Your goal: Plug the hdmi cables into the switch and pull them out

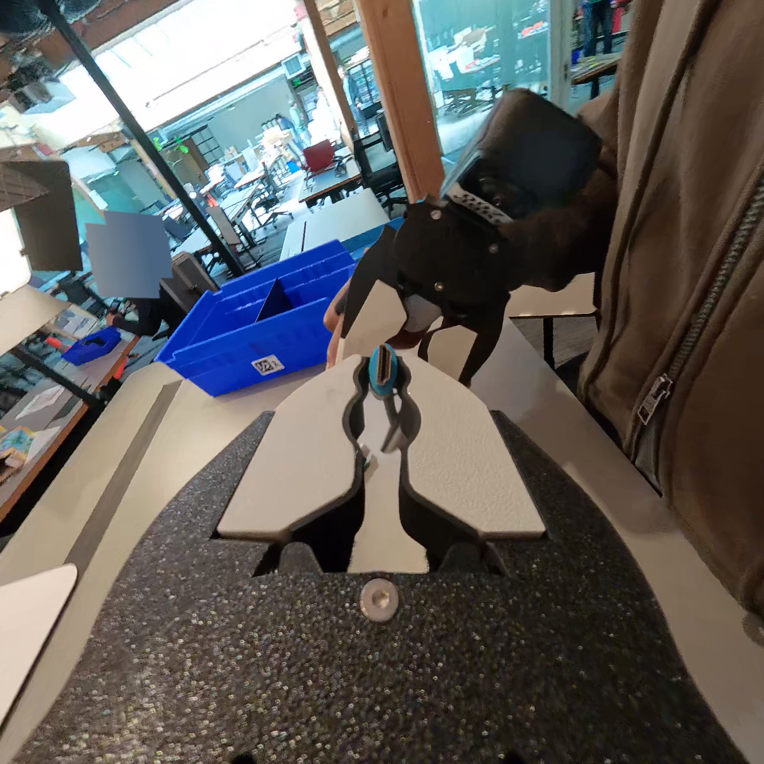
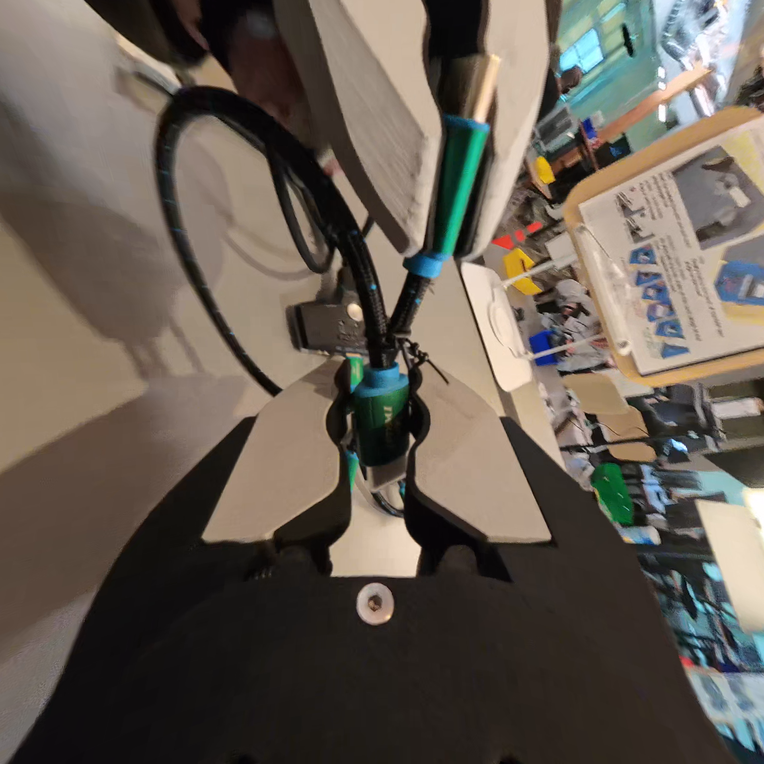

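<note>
The big pale desk [image 1: 558, 413] carries everything here. A blue bin [image 1: 248, 343] sits on it, off to the left. A person in a brown jacket [image 1: 682, 289] stands close on the right side.

A long black cable [image 2: 182, 206] with tiny blue flecks loops over the desk. It looks soft and bendy, so it will flop and swing when lifted. It looks light too. A small dark box [image 2: 326, 326] lies on the desk under the cable, near the right gripper's tips. A thin black tie [image 2: 426, 359] binds the two cable ends together just past those tips.

The cable has a hard plug at each end. The plugs are stiff, with green sides and blue rubber collars. They are the best spots to grab, since the smooth green sides are flat. The metal tips look easy to bend or scratch, so stay off them.

The left gripper [image 1: 382, 368] has its jaws clamped on one plug [image 1: 382, 368]. The plug's metal mouth points up and away, toward the other gripper.

The right gripper [image 2: 378, 388] has its jaws closed around the other plug [image 2: 382, 421]. The cable comes out past the tips. Both plugs are up off the desk, close together.
</note>
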Tool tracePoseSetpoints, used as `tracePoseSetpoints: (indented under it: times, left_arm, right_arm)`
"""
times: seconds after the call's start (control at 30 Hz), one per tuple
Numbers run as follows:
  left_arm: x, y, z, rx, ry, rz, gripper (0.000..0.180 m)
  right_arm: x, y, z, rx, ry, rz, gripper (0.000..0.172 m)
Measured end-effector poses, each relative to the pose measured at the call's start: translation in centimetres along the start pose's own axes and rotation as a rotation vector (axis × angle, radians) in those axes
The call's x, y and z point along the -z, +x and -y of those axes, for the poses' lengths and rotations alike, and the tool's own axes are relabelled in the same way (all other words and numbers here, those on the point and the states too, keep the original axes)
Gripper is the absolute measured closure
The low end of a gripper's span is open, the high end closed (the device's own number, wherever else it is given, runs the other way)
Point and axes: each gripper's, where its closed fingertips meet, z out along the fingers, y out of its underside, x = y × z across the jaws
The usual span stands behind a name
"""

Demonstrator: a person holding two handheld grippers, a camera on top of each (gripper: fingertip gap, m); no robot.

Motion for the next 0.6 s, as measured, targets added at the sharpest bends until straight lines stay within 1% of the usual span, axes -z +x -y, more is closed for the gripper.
tracePoseSetpoints:
  times: [0.03, 0.1, 0.17, 0.2, 0.23, 0.3, 0.37, 0.43, 0.47, 0.5, 0.53, 0.6]
  left_arm:
    - [0.1, -0.3, -0.5, 0.022, -0.019, 0.032, 0.166]
    - [0.7, -1.1, -1.7, 0.085, -0.062, 0.114, 0.147]
    - [1.9, -1.8, -2.1, 0.206, -0.055, 0.186, 0.123]
    - [2.4, -2.0, -2.3, 0.277, -0.046, 0.213, 0.115]
    - [2.8, -2.0, -2.6, 0.354, -0.035, 0.236, 0.11]
    - [2.8, -1.5, -3.3, 0.531, -0.02, 0.257, 0.109]
    - [1.9, -0.7, -4.5, 0.724, -0.006, 0.27, 0.112]
    - [0.8, 0.0, -6.0, 0.908, 0.002, 0.284, 0.117]
    - [0.4, 0.2, -6.7, 0.977, 0.014, 0.295, 0.115]
    - [0.0, 0.4, -7.0, 1.015, 0.038, 0.31, 0.117]
    - [-0.3, 0.7, -7.5, 1.038, 0.031, 0.322, 0.122]
    - [-1.4, 1.8, -8.0, 0.997, -0.032, 0.307, 0.127]
  right_arm:
    - [0.1, 0.5, -0.6, 0.005, -0.021, -0.044, 0.152]
    - [0.5, 2.0, -2.3, 0.042, -0.083, -0.166, 0.156]
    - [0.9, 3.5, -4.7, 0.128, -0.196, -0.294, 0.156]
    - [1.1, 3.8, -5.8, 0.184, -0.25, -0.336, 0.155]
    - [1.1, 3.7, -6.9, 0.235, -0.302, -0.355, 0.155]
    - [0.9, 2.6, -8.3, 0.287, -0.359, -0.355, 0.156]
    - [0.6, 1.3, -8.9, 0.311, -0.383, -0.344, 0.153]
    - [0.4, 0.0, -9.4, 0.336, -0.419, -0.315, 0.157]
    - [0.2, -0.8, -9.6, 0.343, -0.433, -0.294, 0.155]
    - [0.0, -1.6, -9.8, 0.351, -0.442, -0.269, 0.152]
    - [-0.1, -2.3, -10.0, 0.359, -0.452, -0.249, 0.151]
    - [-0.4, -3.4, -10.4, 0.358, -0.471, -0.222, 0.151]
